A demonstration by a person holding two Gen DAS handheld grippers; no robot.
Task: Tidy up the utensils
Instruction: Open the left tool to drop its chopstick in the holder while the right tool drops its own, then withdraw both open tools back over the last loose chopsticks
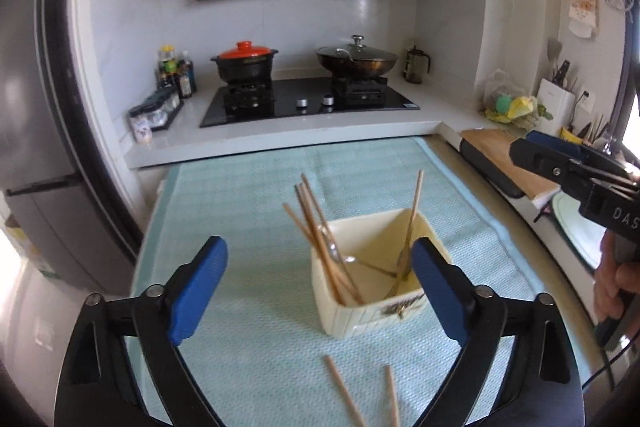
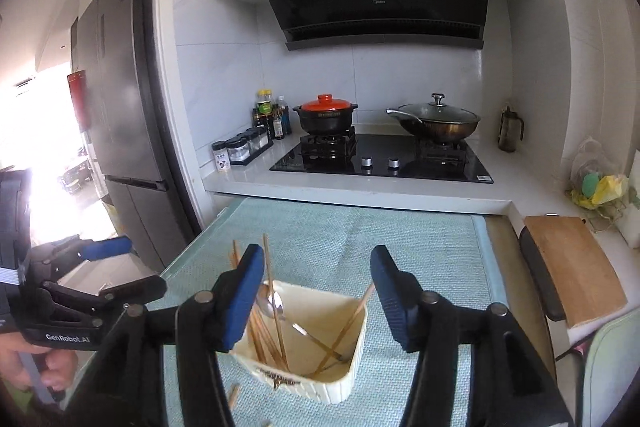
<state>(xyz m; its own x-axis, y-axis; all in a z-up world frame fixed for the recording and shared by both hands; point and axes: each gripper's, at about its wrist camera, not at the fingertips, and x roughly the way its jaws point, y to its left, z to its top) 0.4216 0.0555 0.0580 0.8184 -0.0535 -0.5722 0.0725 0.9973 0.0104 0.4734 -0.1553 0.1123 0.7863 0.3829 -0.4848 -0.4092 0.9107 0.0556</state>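
With both the left gripper (image 1: pixel 318 291) and right gripper (image 2: pixel 318 293) spread and empty above the cream holder (image 1: pixel 374 311) mid-towel, two loose chopsticks (image 1: pixel 346 393) nearer could roll if nudged clumsily.

white tiled wall (image 2: pixel 224 75), black range hood (image 2: pixel 380 3), grey fridge (image 2: pixel 116 115).
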